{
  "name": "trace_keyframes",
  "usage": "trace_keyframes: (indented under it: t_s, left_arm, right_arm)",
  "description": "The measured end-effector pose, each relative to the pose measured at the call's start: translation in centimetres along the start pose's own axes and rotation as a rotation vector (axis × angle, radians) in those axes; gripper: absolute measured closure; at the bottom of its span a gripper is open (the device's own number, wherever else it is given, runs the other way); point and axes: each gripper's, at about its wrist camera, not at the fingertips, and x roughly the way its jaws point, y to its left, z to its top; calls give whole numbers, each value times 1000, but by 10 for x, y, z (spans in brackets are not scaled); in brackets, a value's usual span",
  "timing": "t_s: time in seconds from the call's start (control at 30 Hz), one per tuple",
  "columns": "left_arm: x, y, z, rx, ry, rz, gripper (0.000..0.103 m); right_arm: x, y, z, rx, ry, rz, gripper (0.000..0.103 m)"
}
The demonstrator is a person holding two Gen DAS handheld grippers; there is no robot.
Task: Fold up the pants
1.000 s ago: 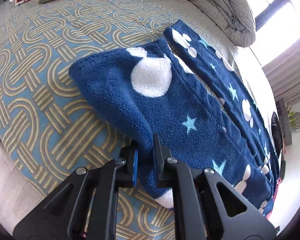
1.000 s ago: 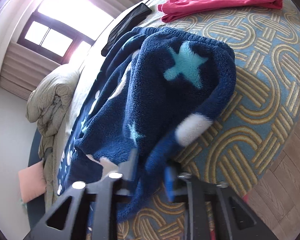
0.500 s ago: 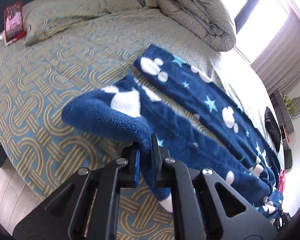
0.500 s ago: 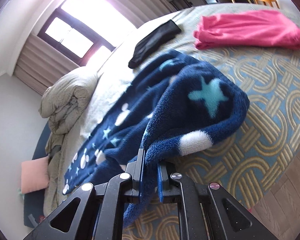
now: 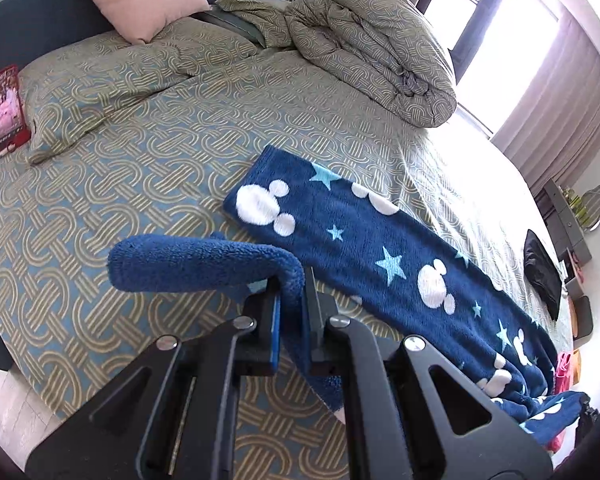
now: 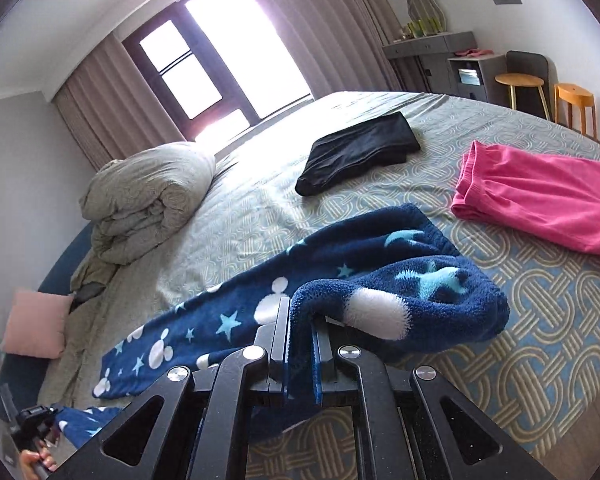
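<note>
Right, I've got the navy fleece pants [image 5: 380, 248] stretched across the bedspread [image 5: 100, 184], centre of both views. My left gripper [image 5: 291, 300] pinches one folded leg end at lower centre; my right gripper [image 6: 302, 332] clamps the bunched waist. In the right view, a black folded garment [image 6: 356, 152] and pink pants [image 6: 540, 200] lie upper right, rolled duvet [image 6: 148, 200] left, window [image 6: 204, 60] behind.

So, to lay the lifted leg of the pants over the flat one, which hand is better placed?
Probably left: its tongs pinch the free cuff of the pants beside the flat leg. The right tongs hold the bunched waist end.
</note>
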Motion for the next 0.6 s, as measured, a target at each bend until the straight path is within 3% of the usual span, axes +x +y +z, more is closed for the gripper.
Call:
trace_keyframes:
  t_s: [0.23,0.43,0.6]
  left_arm:
    - [18,-28,30,3,-1,25,94]
    - [57,-63,57,45,-1,87,94]
    - [114,-92,81,51,48,155,94]
  right_arm:
    - [32,15,36,-29,-8,1,96]
    - [110,37,76,-107,55,-54,96]
    - [183,27,93,-100,151,-179,96]
